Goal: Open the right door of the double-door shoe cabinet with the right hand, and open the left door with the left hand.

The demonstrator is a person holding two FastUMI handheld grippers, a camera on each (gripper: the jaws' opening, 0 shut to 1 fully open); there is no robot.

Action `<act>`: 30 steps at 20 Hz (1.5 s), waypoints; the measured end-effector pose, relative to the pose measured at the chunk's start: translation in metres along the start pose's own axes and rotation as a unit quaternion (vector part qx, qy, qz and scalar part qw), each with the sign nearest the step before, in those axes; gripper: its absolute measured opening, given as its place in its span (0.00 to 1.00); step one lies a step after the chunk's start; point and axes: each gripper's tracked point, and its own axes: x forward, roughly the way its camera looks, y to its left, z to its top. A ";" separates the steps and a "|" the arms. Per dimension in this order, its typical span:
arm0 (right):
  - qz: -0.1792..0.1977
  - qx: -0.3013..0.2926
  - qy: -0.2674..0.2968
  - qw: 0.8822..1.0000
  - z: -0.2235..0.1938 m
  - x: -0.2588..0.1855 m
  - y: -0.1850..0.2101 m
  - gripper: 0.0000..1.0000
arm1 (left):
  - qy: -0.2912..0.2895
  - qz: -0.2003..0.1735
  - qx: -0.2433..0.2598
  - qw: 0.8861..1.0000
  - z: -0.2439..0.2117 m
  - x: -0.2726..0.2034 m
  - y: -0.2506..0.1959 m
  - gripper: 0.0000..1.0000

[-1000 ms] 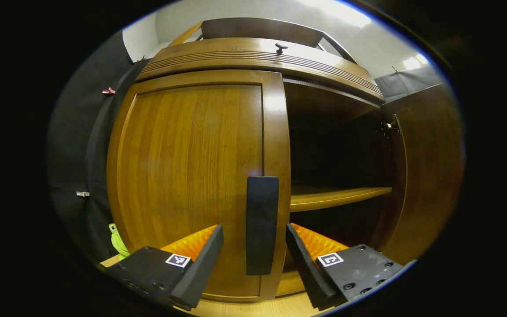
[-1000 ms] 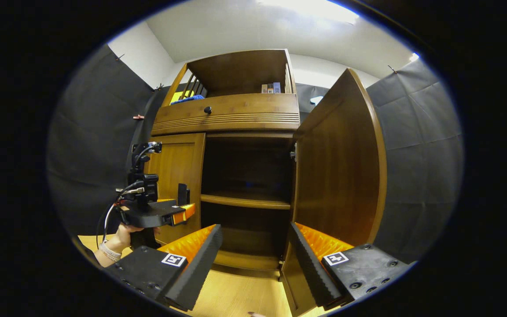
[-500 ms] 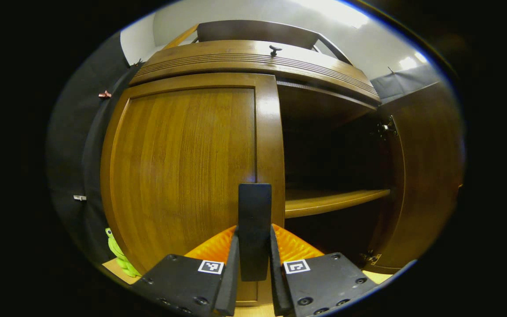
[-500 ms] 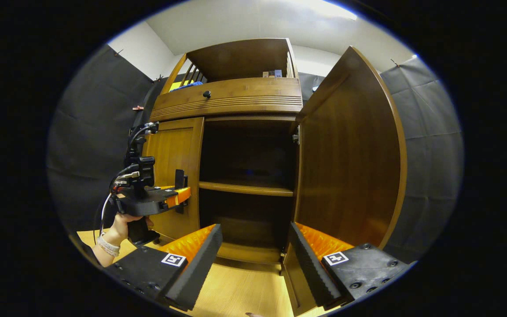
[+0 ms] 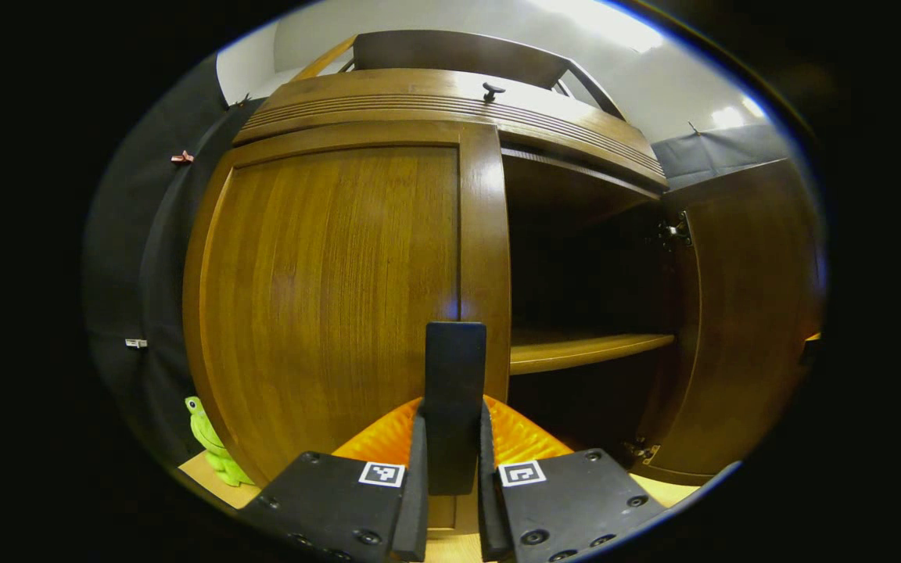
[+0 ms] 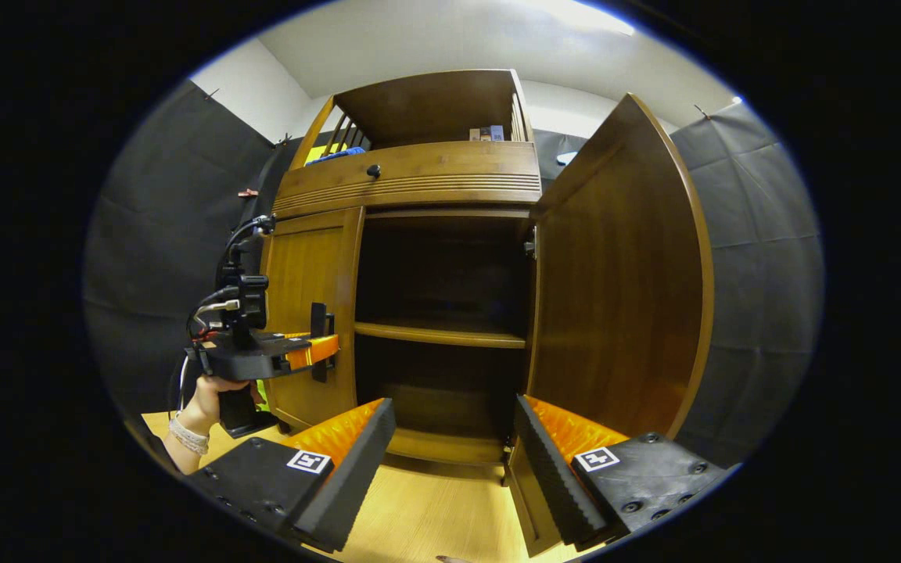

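Observation:
The wooden shoe cabinet's left door (image 5: 333, 297) stands closed or nearly so, with a dark upright handle (image 5: 454, 407) at its right edge. My left gripper (image 5: 450, 477) is shut on that handle, both fingers pressing its sides. The right door (image 6: 619, 281) is swung wide open, showing a dark inside with a shelf (image 6: 439, 335). My right gripper (image 6: 454, 446) hangs open in front of the cabinet's open half, holding nothing. In the right gripper view the left gripper (image 6: 317, 352) and a hand (image 6: 212, 395) holding it sit at the left door (image 6: 314, 305).
A drawer front with a small dark knob (image 6: 373, 170) runs above the doors, and an open top compartment (image 6: 427, 117) holds small items. A green frog toy (image 5: 212, 446) stands on the light wooden floor (image 6: 435, 516) left of the cabinet. Black cloth walls flank both sides.
My left gripper closed its fingers onto the left door's handle. The right gripper drew back a little from the open right door and stayed open.

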 end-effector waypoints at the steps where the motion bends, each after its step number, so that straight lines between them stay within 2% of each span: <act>1: 0.001 -0.003 0.000 1.000 0.002 -0.003 0.002 0.97 | -0.002 -0.002 0.001 1.000 0.001 -0.005 0.001 0.30; 9: 0.008 -0.007 -0.003 1.000 0.011 -0.021 0.028 0.97 | -0.003 -0.018 -0.003 1.000 0.005 -0.054 0.007 0.30; 15: 0.028 -0.006 0.010 1.000 0.009 -0.029 0.052 0.99 | -0.002 -0.022 -0.007 1.000 0.006 -0.087 0.015 0.30; 22: 0.044 -0.010 0.013 0.999 0.006 -0.037 0.067 0.97 | 0.000 -0.007 -0.006 1.000 0.006 -0.121 0.031 0.30; 30: 0.086 0.001 0.009 0.996 0.004 -0.030 0.099 0.96 | 0.005 0.011 0.004 1.000 0.008 -0.149 0.050 0.29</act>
